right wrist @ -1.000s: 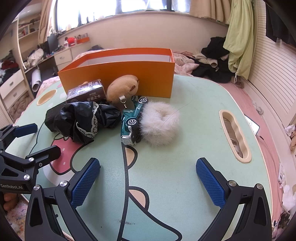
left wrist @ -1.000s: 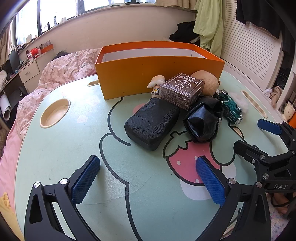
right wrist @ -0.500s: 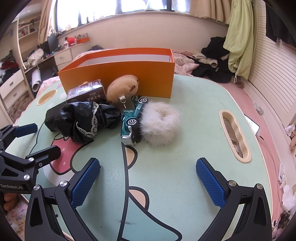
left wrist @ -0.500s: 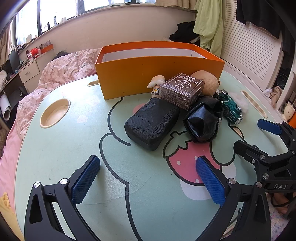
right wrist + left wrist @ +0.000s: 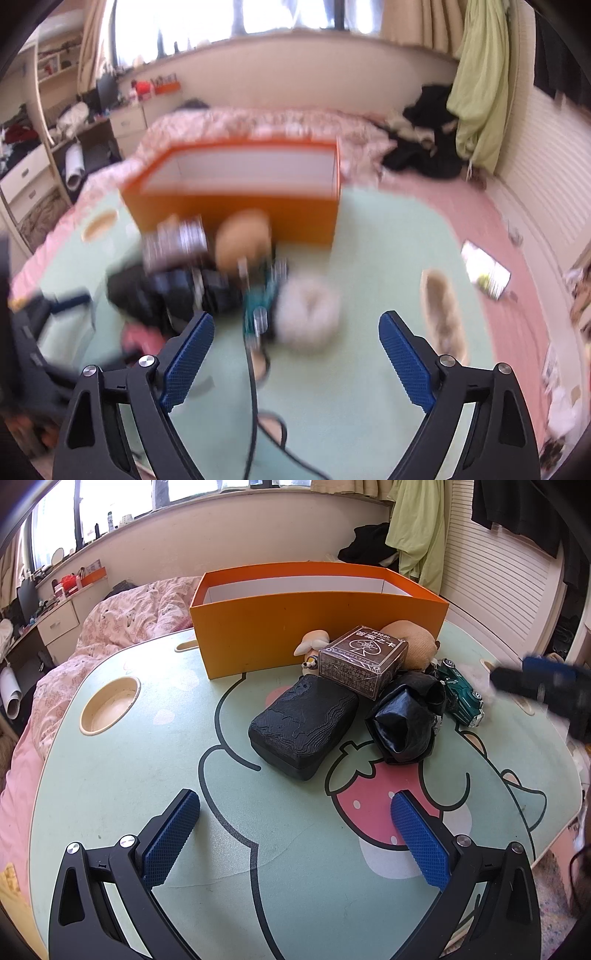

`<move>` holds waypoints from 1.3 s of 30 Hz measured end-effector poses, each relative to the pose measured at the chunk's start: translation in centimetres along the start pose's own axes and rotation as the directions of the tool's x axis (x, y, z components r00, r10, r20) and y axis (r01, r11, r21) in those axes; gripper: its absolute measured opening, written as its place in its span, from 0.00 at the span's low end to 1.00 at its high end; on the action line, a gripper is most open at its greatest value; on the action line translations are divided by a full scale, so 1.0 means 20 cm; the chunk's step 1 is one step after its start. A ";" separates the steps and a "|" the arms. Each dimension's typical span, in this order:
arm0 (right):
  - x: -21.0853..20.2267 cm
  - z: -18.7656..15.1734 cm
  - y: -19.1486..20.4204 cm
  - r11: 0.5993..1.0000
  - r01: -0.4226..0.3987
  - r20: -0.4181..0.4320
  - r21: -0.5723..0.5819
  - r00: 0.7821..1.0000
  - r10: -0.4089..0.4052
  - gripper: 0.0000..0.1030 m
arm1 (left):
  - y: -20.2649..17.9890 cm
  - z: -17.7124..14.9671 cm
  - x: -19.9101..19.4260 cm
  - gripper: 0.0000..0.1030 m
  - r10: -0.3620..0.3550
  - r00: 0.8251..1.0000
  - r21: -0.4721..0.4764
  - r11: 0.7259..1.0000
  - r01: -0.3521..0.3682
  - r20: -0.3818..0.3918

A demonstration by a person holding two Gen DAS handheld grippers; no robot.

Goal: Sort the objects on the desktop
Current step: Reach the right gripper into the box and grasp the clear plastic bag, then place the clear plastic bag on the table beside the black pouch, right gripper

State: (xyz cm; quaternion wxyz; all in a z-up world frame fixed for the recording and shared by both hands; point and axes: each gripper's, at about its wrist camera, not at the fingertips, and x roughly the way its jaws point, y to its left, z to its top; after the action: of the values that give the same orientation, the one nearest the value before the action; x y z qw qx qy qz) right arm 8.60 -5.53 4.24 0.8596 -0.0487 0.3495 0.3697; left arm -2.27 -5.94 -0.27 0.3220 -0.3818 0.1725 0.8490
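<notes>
An open orange box (image 5: 317, 616) stands at the back of the table (image 5: 140, 768). In front of it lie a black textured case (image 5: 304, 725), a card box (image 5: 364, 662), a crumpled black bag (image 5: 404, 718), a green toy car (image 5: 461, 698) and a tan plush (image 5: 415, 642). My left gripper (image 5: 295, 838) is open and empty, low over the near table. My right gripper (image 5: 295, 354) is open and empty above a white fluffy ball (image 5: 308, 312); its view is blurred. It shows blurred in the left wrist view (image 5: 546, 686).
A round cup recess (image 5: 110, 705) is sunk into the table's left side and a slot (image 5: 443, 314) into its right. A pink-quilted bed (image 5: 122, 620) lies behind the table. Clothes are piled at the back right (image 5: 424, 151).
My right gripper has risen and moved forward toward the objects, blurring its view. My left gripper has not moved.
</notes>
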 end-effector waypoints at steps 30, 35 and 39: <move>0.70 0.64 0.17 0.880 -0.353 -0.368 0.318 0.810 0.457 0.19 | 0.01 0.01 0.00 1.00 -0.018 1.000 0.014 1.000 0.018 0.004; 0.38 0.61 0.07 0.865 -0.419 -0.232 0.275 0.845 0.483 0.19 | 0.01 0.01 0.00 1.00 -0.018 1.000 0.016 1.000 0.018 0.004; 0.30 0.47 0.01 0.873 -0.397 -0.230 0.282 0.856 0.464 0.19 | 0.01 0.00 0.00 1.00 -0.020 1.000 0.017 1.000 0.019 0.004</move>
State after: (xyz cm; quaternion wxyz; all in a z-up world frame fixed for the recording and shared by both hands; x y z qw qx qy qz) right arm 16.60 1.49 7.53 0.6934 0.0747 0.5130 0.5005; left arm -2.51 -6.01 -0.25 0.3339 -0.3787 0.1754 0.8451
